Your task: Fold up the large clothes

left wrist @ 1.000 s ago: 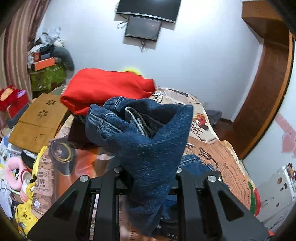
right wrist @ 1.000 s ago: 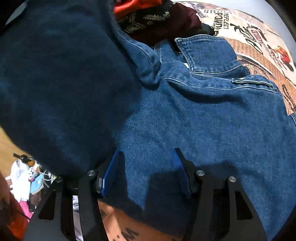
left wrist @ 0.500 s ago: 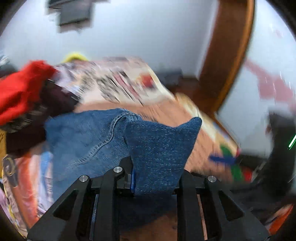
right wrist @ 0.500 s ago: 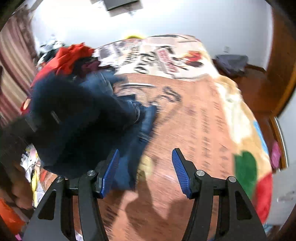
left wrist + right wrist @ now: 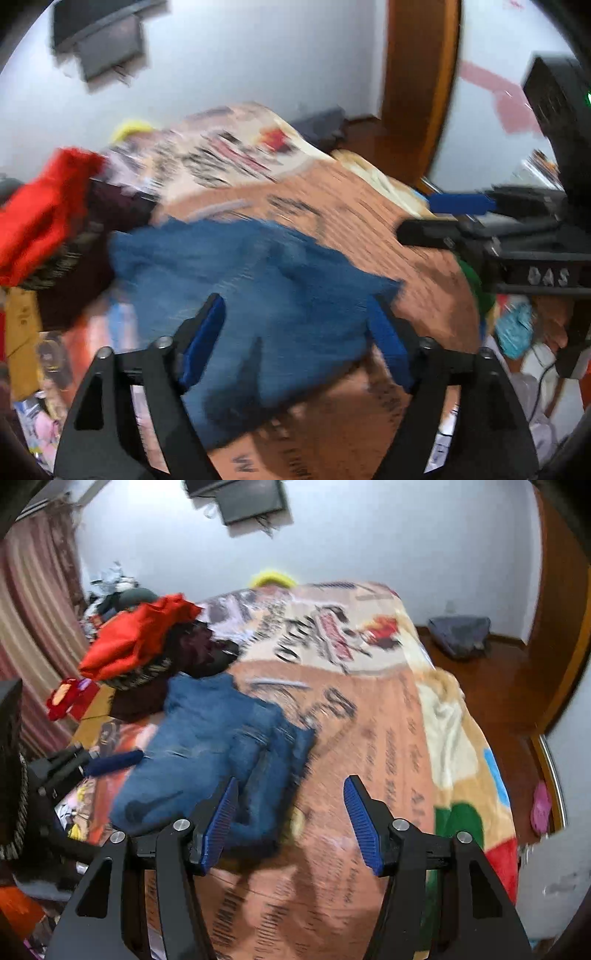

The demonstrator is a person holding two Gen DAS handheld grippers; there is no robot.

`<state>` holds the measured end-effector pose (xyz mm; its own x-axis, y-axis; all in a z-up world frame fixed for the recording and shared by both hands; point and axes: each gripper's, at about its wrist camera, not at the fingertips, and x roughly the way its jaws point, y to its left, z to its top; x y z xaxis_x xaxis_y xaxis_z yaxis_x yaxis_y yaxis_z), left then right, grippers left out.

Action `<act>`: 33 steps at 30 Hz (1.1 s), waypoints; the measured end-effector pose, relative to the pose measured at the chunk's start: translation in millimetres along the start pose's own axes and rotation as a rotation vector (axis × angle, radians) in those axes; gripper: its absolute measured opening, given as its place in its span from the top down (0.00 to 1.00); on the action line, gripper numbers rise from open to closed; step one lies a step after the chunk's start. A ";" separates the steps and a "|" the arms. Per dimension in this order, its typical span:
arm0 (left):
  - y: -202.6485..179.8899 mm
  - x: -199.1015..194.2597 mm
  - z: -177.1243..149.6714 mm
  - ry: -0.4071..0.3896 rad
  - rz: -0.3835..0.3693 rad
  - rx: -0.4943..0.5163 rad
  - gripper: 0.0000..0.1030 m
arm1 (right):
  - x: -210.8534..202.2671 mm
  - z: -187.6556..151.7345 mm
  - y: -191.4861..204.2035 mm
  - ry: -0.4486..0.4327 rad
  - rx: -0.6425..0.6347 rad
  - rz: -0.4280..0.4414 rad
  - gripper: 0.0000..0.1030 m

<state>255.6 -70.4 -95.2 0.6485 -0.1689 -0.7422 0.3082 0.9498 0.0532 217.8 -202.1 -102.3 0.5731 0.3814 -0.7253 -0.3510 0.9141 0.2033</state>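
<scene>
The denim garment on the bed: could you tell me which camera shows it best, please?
The right wrist view: the whole denim garment lies folded on the blanket, edges visible. The left wrist view is motion-blurred, showing the denim garment close up and partly behind that camera's own tongs.

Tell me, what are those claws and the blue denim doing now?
Left claw opening, nothing gripped. Right claw opening, empty. Blue denim garment lies bunched on the printed orange bedspread. Red clothes pile beside it.

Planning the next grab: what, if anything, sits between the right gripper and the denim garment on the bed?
Nothing visible. The right gripper, jaws opening and empty, hovers over bare bedspread, with the denim garment just ahead-left of it. The red clothes pile lies beyond.
</scene>
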 end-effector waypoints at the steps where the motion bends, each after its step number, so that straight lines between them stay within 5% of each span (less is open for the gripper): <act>1: 6.9 -7.0 0.4 -0.020 0.025 -0.007 0.13 | -0.7 4.4 9.5 -0.018 -0.022 0.009 0.27; 4: 39.8 -21.4 0.1 -0.066 0.122 -0.035 0.07 | 1.7 9.0 31.1 -0.071 -0.073 0.013 0.21; 8: 75.2 -8.6 -12.9 -0.009 0.185 -0.086 0.07 | 24.6 8.9 52.4 -0.045 -0.118 0.034 0.21; 16: 98.0 36.5 -68.6 0.170 0.186 -0.155 0.07 | 75.0 -21.4 27.1 0.123 -0.109 -0.074 0.21; 20: 97.5 36.2 -89.6 0.163 0.153 -0.185 0.06 | 75.4 -34.8 -7.9 0.162 0.017 -0.006 0.12; 33: 119.6 20.0 -61.5 0.118 0.229 -0.178 0.06 | 66.8 4.3 21.0 0.153 -0.040 0.072 0.12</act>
<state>262.6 56.0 -144.8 0.5984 0.0762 -0.7976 0.0305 0.9926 0.1177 251.9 -156.9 -143.7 0.4266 0.4176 -0.8023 -0.4183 0.8776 0.2343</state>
